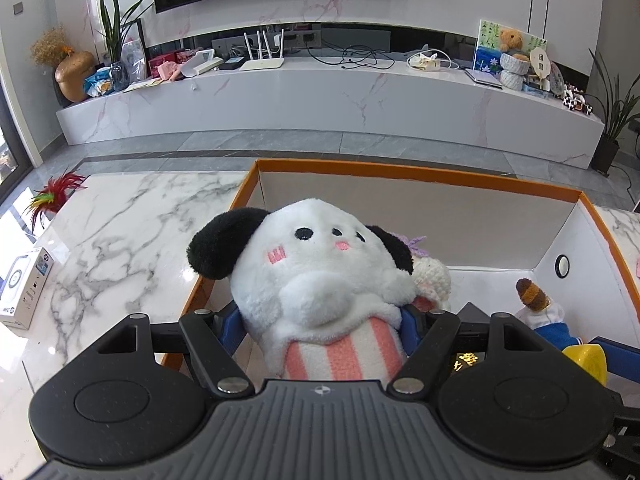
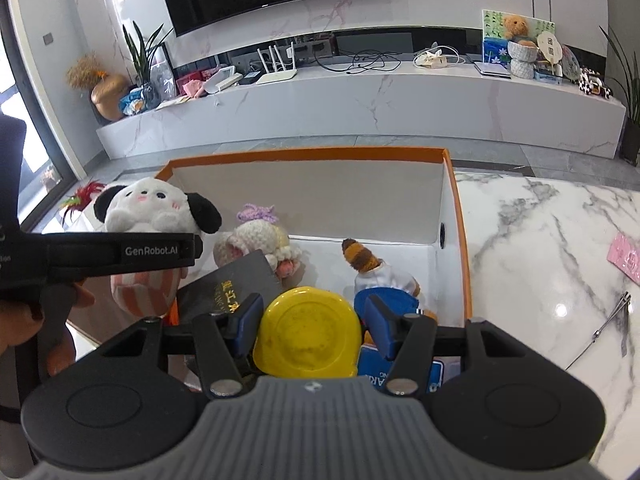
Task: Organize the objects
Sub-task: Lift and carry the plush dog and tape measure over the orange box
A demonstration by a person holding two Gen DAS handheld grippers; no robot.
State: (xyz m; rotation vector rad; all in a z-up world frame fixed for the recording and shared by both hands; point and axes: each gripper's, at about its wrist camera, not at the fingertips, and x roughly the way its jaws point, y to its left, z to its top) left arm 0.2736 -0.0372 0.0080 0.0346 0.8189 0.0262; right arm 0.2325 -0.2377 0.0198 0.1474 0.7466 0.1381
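Marble table (image 2: 540, 240), orange box (image 2: 460, 216), plush toys (image 2: 256, 240)

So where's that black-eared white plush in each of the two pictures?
Left wrist view: the plush fills the centre, gripped between the left gripper fingers, over the orange box.
Right wrist view: the plush is at left, above the left gripper's arm, over the box's left edge.
Shared landmark: the orange box; the white router also shows in both.
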